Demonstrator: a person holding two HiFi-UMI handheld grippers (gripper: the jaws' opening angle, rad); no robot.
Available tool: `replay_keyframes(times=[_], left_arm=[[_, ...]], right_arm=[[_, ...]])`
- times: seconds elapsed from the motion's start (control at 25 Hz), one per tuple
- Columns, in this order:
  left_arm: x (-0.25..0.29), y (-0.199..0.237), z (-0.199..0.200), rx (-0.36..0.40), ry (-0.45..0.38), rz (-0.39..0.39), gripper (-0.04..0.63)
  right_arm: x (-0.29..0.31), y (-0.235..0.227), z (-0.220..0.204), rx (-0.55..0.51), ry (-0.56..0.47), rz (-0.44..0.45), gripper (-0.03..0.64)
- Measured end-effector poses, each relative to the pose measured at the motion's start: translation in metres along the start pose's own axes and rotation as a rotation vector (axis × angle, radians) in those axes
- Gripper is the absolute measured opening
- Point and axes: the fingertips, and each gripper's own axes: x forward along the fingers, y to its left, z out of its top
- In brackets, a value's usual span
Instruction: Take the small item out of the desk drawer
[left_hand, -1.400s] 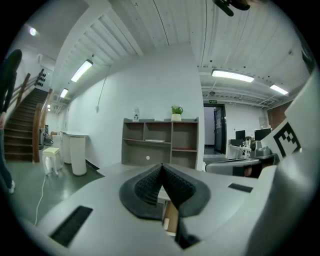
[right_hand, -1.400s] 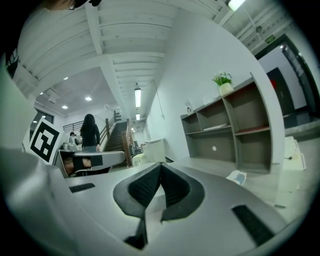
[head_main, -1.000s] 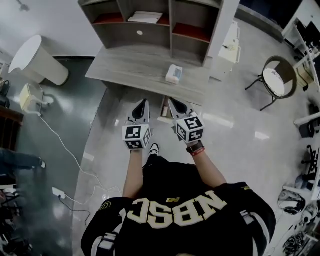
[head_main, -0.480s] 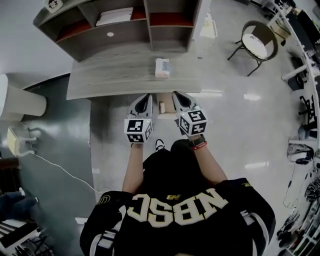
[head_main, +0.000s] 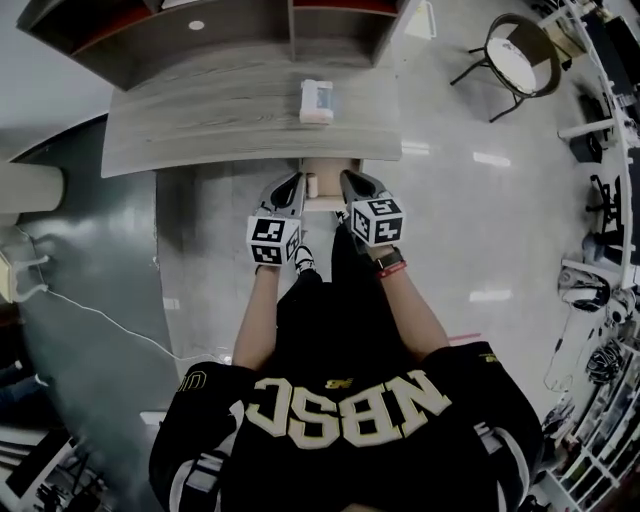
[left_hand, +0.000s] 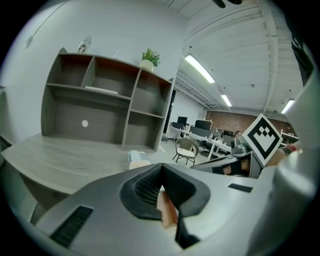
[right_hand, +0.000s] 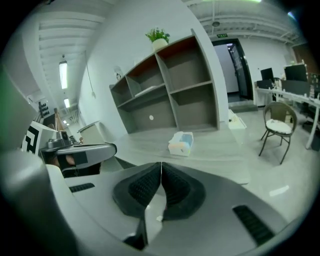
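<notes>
While the person in the black jersey stands facing the grey bench (head_main: 180, 130), both hand-held grippers reach toward its front edge, side by side and a little apart. The left hand-held gripper (head_main: 292, 186) is clenched, its ribbed pads meeting at the tips with nothing between them. The right hand-held gripper (head_main: 350, 180) is clenched too, and just as empty. Between their tips a pale drawer (head_main: 340, 198) sticks out from under the bench edge. A small pale item (head_main: 312, 186) sits at its left side, too small to make out further, and neither gripper touches it. On the bench top, behind the drawer, lies a tissue pack (head_main: 316, 101). A shelf unit (head_main: 200, 40) stands along the back of the bench with a potted plant (right_hand: 158, 35) on top. A chair (head_main: 515, 60) stands well off to the right.
</notes>
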Motion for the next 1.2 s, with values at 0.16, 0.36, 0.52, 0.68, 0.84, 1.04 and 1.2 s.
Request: replay_keyframes(times=[0.16, 0.36, 0.52, 0.68, 0.84, 1.04, 1.2], left_arm=[[0.010, 0.009, -0.031, -0.035, 0.042, 0.031, 0.009], [0.014, 0.020, -0.056, -0.080, 0.054, 0.046, 0.009], [0.017, 0.029, -0.075, -0.095, 0.088, 0.064, 0.009], [0.021, 0.037, -0.095, -0.123, 0.121, 0.076, 0.009], [0.027, 0.043, -0.113, -0.149, 0.144, 0.086, 0.009], [0.036, 0.047, -0.131, -0.171, 0.163, 0.089, 0.009], [0.038, 0.055, -0.140, -0.184, 0.168, 0.097, 0.009]], right_arm=[[0.021, -0.010, -0.036, 0.017, 0.087, 0.027, 0.018], [0.047, -0.017, -0.076, 0.026, 0.184, 0.054, 0.040], [0.070, -0.025, -0.107, 0.037, 0.248, 0.064, 0.076], [0.093, -0.032, -0.134, 0.062, 0.299, 0.068, 0.092], [0.116, -0.037, -0.155, 0.072, 0.339, 0.075, 0.114], [0.137, -0.045, -0.187, 0.061, 0.404, 0.085, 0.127], [0.155, -0.048, -0.204, 0.062, 0.433, 0.091, 0.138]])
